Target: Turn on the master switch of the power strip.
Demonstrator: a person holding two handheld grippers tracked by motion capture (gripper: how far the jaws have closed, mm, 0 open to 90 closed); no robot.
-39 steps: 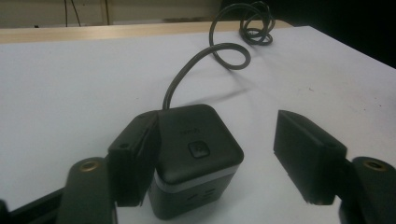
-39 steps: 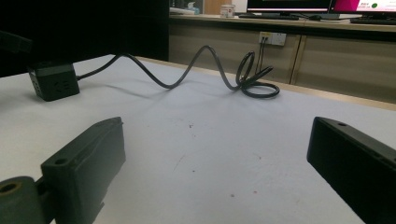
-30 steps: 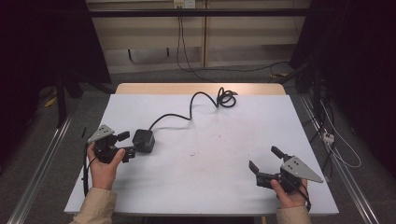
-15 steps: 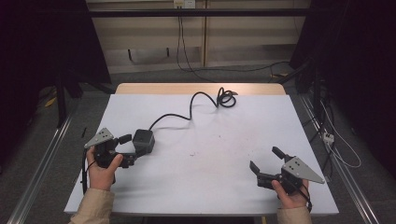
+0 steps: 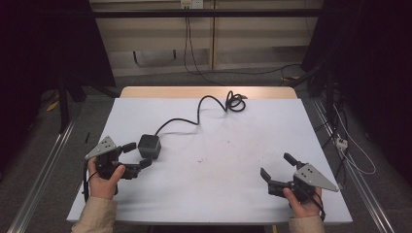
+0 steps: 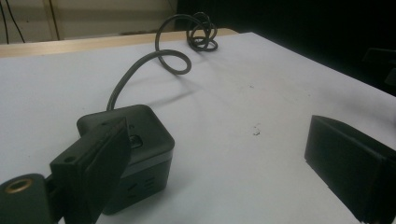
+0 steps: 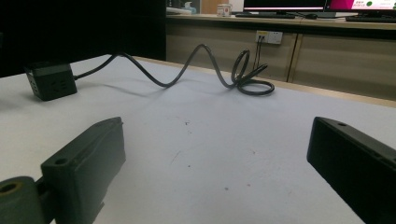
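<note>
Left hand-held gripper point(image 5: 137, 155), at 8 o'clock on the counter point(image 5: 218, 194), with jaws released; they have just been opening, and nothing is pressed between them. The cube point(image 5: 149, 145), a dark power block, sits just beyond the jaw tips at about 1 o'clock from this gripper; in the left gripper view the cube point(image 6: 135, 154) lies beside the near jaw, and whether they touch cannot be told. Its cable point(image 5: 204, 107) runs toward 12 o'clock and ends in a coil near the far edge. Right hand-held gripper point(image 5: 278, 167), at 4 o'clock, jaws released and well apart from the cube. The counter is white, lightly speckled, with a wooden strip along its far edge. Beyond it: pale cabinets point(image 5: 160, 43), a wall socket point(image 5: 190, 4), floor cables, dark curtains at both sides.
</note>
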